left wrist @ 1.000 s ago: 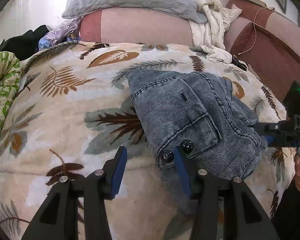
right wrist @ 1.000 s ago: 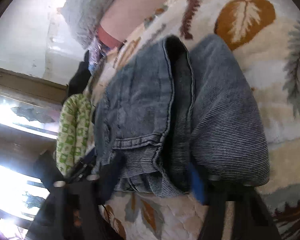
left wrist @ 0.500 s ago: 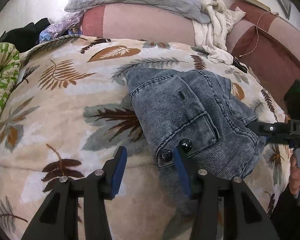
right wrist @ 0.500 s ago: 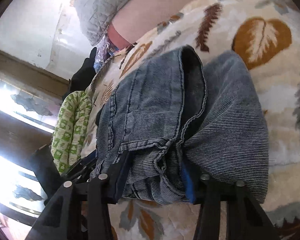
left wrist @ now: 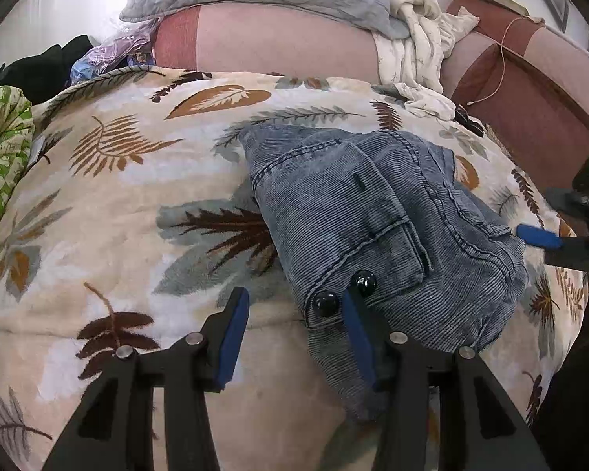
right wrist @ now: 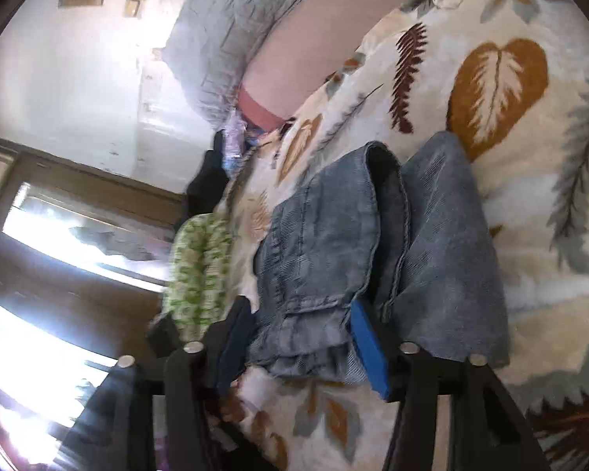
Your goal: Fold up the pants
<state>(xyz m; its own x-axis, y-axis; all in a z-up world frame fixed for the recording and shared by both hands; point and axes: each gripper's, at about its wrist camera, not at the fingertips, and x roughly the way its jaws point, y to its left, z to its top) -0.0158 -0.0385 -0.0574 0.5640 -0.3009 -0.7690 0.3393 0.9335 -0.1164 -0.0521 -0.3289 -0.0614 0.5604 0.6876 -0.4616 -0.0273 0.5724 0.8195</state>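
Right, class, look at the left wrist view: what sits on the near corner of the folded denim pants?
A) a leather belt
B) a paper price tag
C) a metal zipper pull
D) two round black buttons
D: two glossy round black buttons sit side by side on the near corner of the folded denim pants, just ahead of the left gripper.
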